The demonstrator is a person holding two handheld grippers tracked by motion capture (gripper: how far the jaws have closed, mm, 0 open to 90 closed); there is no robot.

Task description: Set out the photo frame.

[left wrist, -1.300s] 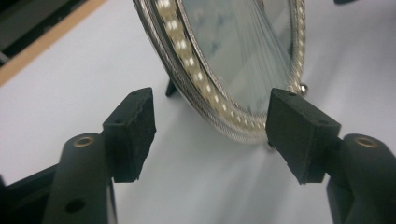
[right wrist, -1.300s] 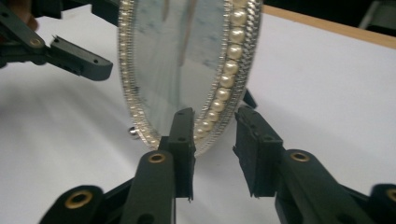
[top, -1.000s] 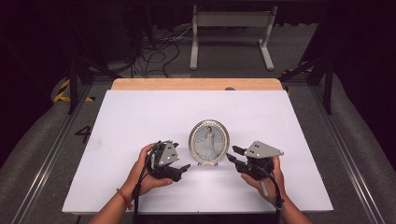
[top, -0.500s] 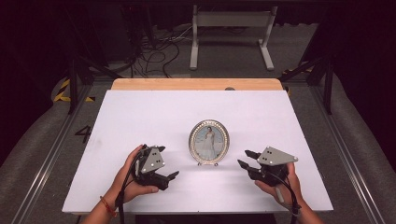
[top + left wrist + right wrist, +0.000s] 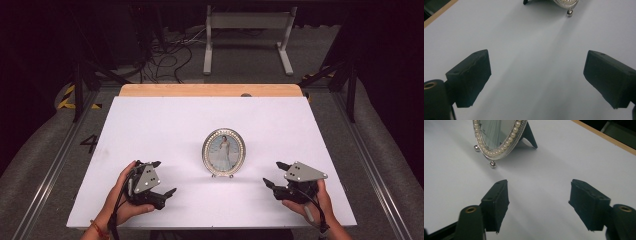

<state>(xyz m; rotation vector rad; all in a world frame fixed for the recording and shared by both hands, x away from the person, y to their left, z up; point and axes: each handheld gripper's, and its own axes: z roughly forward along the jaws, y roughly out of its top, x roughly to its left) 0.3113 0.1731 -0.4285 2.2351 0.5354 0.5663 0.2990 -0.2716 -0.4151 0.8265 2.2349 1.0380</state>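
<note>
Picture frame [image 5: 224, 152] stands upright near the middle of the white table [image 5: 165, 120], oval, silver rim with a pearl-bead border, a portrait of a standing figure behind the glass. It rests on small ball feet in front and a dark easel leg behind; in your right gripper view the feet [image 5: 492, 164] and the leg [image 5: 529, 137] both sit flat on the surface.

Your left gripper [image 5: 165, 177] is low over the table to the left of the frame and nearer you, well apart from it. Its jaws have just been opening and now stand wide apart, nothing between them but bare tabletop. The left gripper view catches just the frame's bottom edge and one ball foot [image 5: 569, 12] at the top.

Your right gripper [image 5: 275, 174] is on the other side, to the right of the frame and nearer you, also clear of it. Its jaws have just been opening too and stand spread, with nothing between the pads. Its grey three-cornered plate [image 5: 305, 172] faces up.

Neither gripper touches the frame.
</note>
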